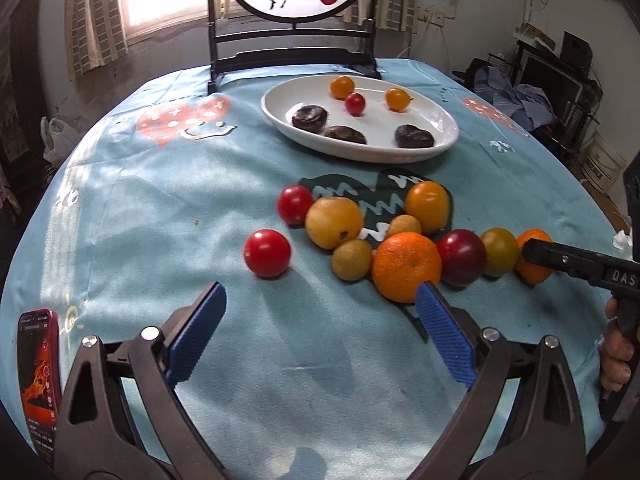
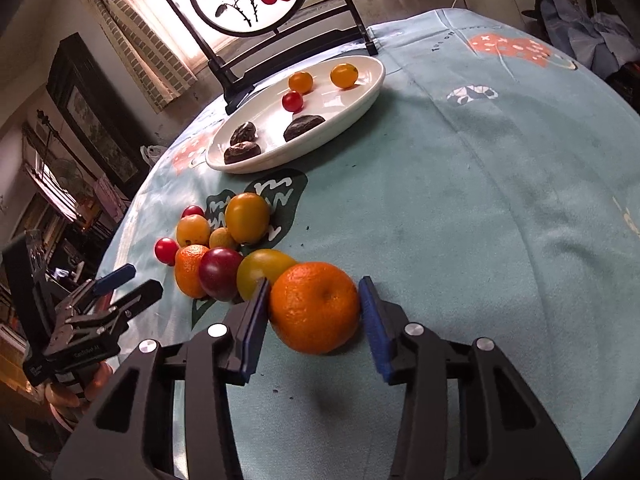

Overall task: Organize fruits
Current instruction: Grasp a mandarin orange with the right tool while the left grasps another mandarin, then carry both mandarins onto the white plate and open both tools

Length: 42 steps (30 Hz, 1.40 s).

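Note:
A cluster of fruit lies on the blue tablecloth: red tomatoes [image 1: 267, 253], a yellow fruit [image 1: 334, 222], small longans [image 1: 352, 259], an orange [image 1: 406, 266], a dark red plum [image 1: 461, 257] and a green-yellow tomato [image 1: 499, 252]. My left gripper [image 1: 320, 304] is open and empty, just short of the cluster. My right gripper [image 2: 314, 306] has its blue pads on both sides of a second orange [image 2: 316, 306] resting on the cloth, touching or nearly so. A white oval plate [image 1: 440, 120] farther back holds small tomatoes and dark dried fruits.
A black-framed painted screen [image 1: 296, 8] stands behind the plate. A phone [image 1: 38, 376] lies at the table's left front edge. Furniture and clothes crowd the room's right side [image 1: 532, 100].

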Available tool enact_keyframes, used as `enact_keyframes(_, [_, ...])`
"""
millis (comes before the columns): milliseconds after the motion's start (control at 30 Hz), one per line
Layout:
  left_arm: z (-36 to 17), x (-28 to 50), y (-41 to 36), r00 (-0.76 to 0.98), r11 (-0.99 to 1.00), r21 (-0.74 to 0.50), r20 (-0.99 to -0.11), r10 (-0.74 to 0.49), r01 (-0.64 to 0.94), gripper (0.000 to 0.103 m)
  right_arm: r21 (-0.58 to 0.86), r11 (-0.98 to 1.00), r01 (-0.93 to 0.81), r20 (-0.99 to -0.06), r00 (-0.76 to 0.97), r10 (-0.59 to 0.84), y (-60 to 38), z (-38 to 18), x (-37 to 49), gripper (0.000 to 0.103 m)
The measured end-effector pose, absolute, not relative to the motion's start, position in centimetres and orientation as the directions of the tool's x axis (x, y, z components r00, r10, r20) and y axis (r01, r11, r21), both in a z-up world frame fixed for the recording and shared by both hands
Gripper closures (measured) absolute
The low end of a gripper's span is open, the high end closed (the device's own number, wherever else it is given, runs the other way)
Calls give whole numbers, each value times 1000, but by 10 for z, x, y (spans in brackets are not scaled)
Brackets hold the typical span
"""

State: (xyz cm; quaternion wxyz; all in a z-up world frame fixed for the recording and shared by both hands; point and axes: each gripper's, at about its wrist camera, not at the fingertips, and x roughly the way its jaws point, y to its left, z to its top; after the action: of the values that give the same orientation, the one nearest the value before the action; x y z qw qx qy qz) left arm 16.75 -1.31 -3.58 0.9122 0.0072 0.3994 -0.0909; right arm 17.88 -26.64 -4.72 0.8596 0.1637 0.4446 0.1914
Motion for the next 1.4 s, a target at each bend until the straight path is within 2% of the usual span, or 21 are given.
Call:
enact_keyframes(100, [-36,168,-29,647,962,-55,-730,-222,268,18,456,870,-190,-694,536,481,-265,-45,177,58])
enact_keyframes(167, [-36,170,-41,635,945,-28,-734,-240,325,31,450,872,-191,-696,537,477,-263,-45,177,58])
enact_keyframes(267, [-39,175,-55,614,920,9,-747,-254,392,41,458,870,-183,-698,532,480,-265,-46,178,58])
enact_keyframes(433, [-44,177,-75,615,874,102,-749,-247,474,41,463,868,-178,-699,529,481,-267,-47,178,58])
enact_keyframes(700, [-46,183,-79,612,834,139,-744,-268,534,42,464,868,-178,-699,528,482,-267,-47,178,58])
enact_keyframes(800, [-46,182,-76,629,840,152,-734,-256,520,56,466,867,-178,-698,528,483,-267,-48,177,58])
enact_keyframes(900, [-44,185,-69,617,851,106,-735,-281,514,59,469,865,-179,-696,527,487,-267,-48,177,58])
enact_keyframes(1033, [-44,179,-70,632,855,127,-728,-263,503,59,479,857,-191,-688,525,502,-267,-49,175,58])
enact_keyframes(1400, [-28,167,-44,645,897,-32,-683,-342,441,60,519,823,-231,-636,539,552,-268,-43,174,58])
